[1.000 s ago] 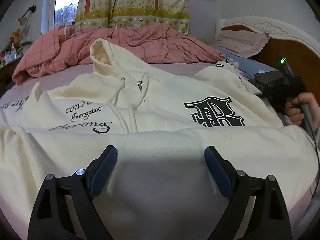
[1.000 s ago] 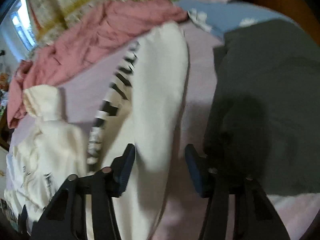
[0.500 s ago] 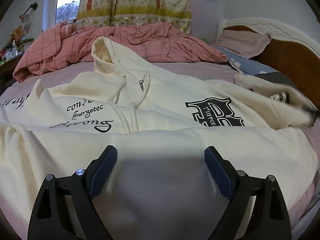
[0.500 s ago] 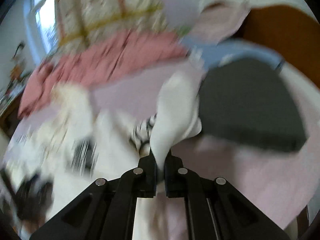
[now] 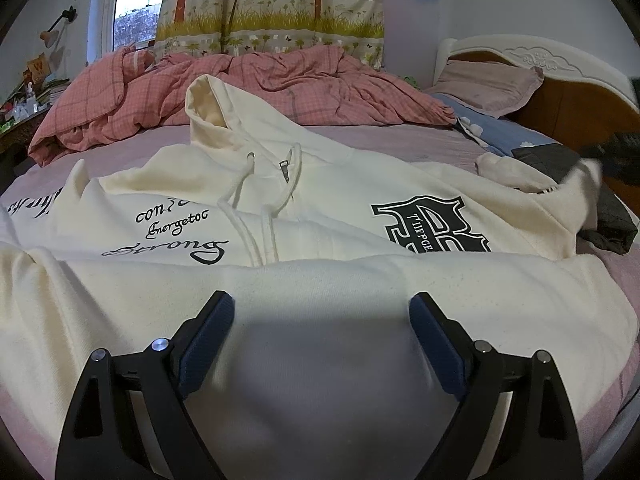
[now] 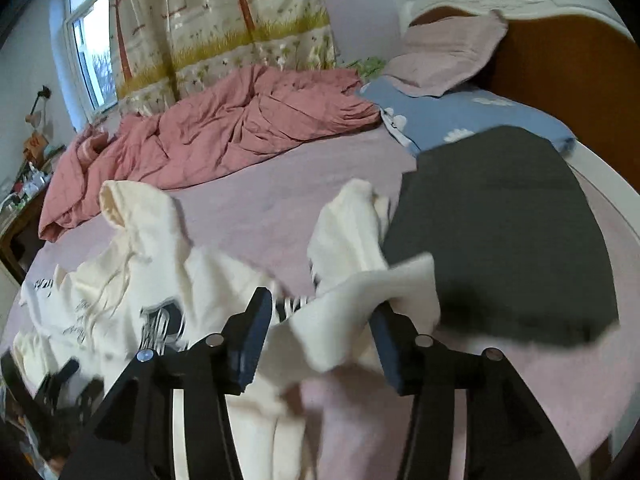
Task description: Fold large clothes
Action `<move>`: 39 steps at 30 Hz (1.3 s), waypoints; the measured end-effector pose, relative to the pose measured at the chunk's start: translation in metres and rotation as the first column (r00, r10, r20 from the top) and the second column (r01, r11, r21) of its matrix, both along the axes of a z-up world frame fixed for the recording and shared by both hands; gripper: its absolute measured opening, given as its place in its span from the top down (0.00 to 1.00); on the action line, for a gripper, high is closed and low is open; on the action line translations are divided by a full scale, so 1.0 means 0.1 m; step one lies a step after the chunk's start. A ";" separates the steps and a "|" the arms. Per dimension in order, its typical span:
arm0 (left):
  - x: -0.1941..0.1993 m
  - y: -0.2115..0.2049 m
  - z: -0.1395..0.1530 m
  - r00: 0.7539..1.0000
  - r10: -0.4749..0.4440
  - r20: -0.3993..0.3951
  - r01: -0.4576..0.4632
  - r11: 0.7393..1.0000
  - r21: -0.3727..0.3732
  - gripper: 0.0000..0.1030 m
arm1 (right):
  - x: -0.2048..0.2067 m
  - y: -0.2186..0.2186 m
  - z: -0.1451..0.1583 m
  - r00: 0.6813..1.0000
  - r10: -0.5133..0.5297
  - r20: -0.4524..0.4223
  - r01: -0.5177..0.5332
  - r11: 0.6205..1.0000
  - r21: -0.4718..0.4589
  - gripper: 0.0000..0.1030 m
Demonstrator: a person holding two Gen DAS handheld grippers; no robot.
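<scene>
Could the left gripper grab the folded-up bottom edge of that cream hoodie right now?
Probably yes: the left gripper is wide open just above the hoodie, with its folded-up bottom edge lying right ahead and nothing between them.

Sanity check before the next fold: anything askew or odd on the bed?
Yes. The cream hoodie's sleeve is bunched and twisted between the right gripper's opening jaws, its end draped onto the dark folded garment. The hood stands up instead of lying flat. The left gripper is open over the hem.

The right claw (image 6: 320,332), clamped on the hoodie sleeve (image 6: 360,280) a moment ago, is opening
</scene>
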State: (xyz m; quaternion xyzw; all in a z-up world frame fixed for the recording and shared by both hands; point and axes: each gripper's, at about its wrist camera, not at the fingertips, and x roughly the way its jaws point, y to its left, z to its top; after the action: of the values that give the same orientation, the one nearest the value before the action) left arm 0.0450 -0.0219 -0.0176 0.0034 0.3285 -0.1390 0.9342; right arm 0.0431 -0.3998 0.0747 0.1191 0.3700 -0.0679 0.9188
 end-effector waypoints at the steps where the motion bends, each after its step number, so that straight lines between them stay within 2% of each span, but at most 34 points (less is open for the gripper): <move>1: 0.00 0.00 0.00 1.000 -0.001 -0.001 0.001 1.000 -0.001 0.13 | 0.08 -0.06 0.05 1.000 -0.002 0.008 0.002 0.999 0.037 0.50; 3: 0.02 0.01 -0.01 1.000 -0.005 -0.006 0.005 1.000 -0.011 0.13 | 0.17 -0.24 0.17 0.999 -0.020 0.047 0.014 0.991 0.130 0.50; 5: 0.03 0.01 -0.02 1.000 -0.009 -0.013 0.009 1.000 -0.017 0.13 | 0.16 -0.28 0.26 0.998 -0.009 0.067 -0.002 0.988 0.155 0.50; 7: 0.06 0.02 -0.03 1.000 -0.016 -0.021 0.015 1.000 -0.027 0.12 | 0.08 -0.24 0.35 0.997 0.036 0.071 -0.045 0.989 0.141 0.50; 9: 0.06 0.04 -0.02 1.000 -0.018 -0.026 0.017 0.999 -0.036 0.12 | 0.02 -0.14 0.33 0.996 0.068 -0.058 -0.062 0.994 0.090 0.50; 11: 0.04 0.05 0.01 1.000 -0.007 -0.024 0.006 0.999 -0.036 0.12 | -0.08 -0.10 0.28 0.982 0.044 -0.185 -0.036 0.998 0.046 0.50; 13: -0.04 0.04 0.09 0.999 0.030 -0.011 -0.030 1.000 0.003 0.12 | -0.29 -0.07 0.35 0.985 0.075 -0.154 -0.070 0.997 0.041 0.50; 15: -0.22 0.05 0.21 0.998 0.018 0.054 -0.019 0.999 0.033 0.13 | -0.48 -0.06 0.46 0.988 0.060 -0.144 -0.057 0.998 0.027 0.50; 16: -0.33 0.05 0.28 0.994 0.015 0.112 -0.020 0.999 0.043 0.13 | -0.53 -0.05 0.51 0.989 0.064 -0.134 -0.062 0.998 0.016 0.50; 18: -0.42 0.05 0.37 0.983 0.025 0.184 -0.038 0.997 0.065 0.13 | -0.50 -0.02 0.62 0.991 0.082 -0.105 -0.087 0.995 -0.046 0.50; 20: -0.42 0.07 0.43 0.978 0.030 0.206 -0.038 0.999 0.035 0.13 | -0.24 -0.04 0.65 0.993 0.073 -0.097 -0.084 0.989 -0.118 0.50; 21: -0.39 0.10 0.44 0.979 0.039 0.200 -0.042 0.999 0.010 0.13 | 0.03 -0.08 0.59 0.991 0.075 -0.112 -0.088 0.989 -0.122 0.50; 24: -0.23 0.18 0.39 0.987 0.067 0.147 -0.065 0.998 -0.022 0.13 | 0.78 -0.24 0.25 0.985 0.073 -0.158 -0.096 0.985 -0.144 0.50; 26: -0.16 0.23 0.33 0.986 0.095 0.135 -0.096 0.995 -0.001 0.13 | 1.15 -0.27 -0.03 0.976 0.047 -0.211 -0.091 0.975 -0.203 0.50; 27: -0.13 0.24 0.29 0.985 0.107 0.138 -0.111 0.994 0.020 0.13 | 1.39 -0.35 -0.28 0.961 0.011 -0.275 -0.073 0.974 -0.216 0.50; 29: -0.07 0.26 0.24 0.980 0.124 0.155 -0.137 0.988 0.072 0.13 | 1.61 -0.50 -0.60 0.931 -0.056 -0.361 -0.011 0.984 -0.180 0.50; 30: -0.04 0.26 0.22 0.978 0.134 0.161 -0.150 0.984 0.095 0.13 | 1.64 -0.54 -0.67 0.927 -0.069 -0.368 0.007 0.986 -0.167 0.53; 31: 0.00 0.26 0.20 0.979 0.132 0.154 -0.149 0.983 0.103 0.13 | 1.64 -0.57 -0.71 0.929 -0.083 -0.360 0.027 0.987 -0.158 0.61; 32: 0.03 0.26 0.19 0.982 0.125 0.143 -0.139 0.986 0.095 0.13 | 1.61 -0.59 -0.71 0.935 -0.076 -0.346 0.033 0.991 -0.129 0.90; 33: 0.04 0.28 0.19 0.983 0.122 0.140 -0.135 0.987 0.085 0.13 | 1.57 -0.58 -0.67 0.943 -0.064 -0.326 0.035 0.995 -0.096 0.95; 34: 0.03 0.28 0.20 0.982 0.123 0.143 -0.135 0.988 0.078 0.13 | 1.51 -0.56 -0.58 0.954 -0.071 -0.291 0.046 0.995 -0.092 0.95; 36: 0.01 0.29 0.22 0.979 0.122 0.161 -0.136 0.988 0.076 0.13 | 1.29 -0.41 -0.22 0.985 -0.079 -0.156 0.062 0.992 -0.112 0.95; 38: -0.03 0.31 0.27 0.974 0.127 0.187 -0.143 0.987 0.077 0.13 | 1.09 -0.22 0.14 0.997 -0.076 -0.034 0.070 0.988 -0.138 0.95; 39: -0.06 0.31 0.30 0.971 0.132 0.200 -0.150 0.986 0.074 0.13 | 0.93 -0.05 0.43 0.996 -0.062 0.061 0.071 0.984 -0.160 0.95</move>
State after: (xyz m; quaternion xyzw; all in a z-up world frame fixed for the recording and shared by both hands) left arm 0.0391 0.0095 0.0128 0.0351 0.2409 -0.0566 0.9683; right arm 0.1360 -0.4043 0.1176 0.0580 0.3331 -0.1252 0.9327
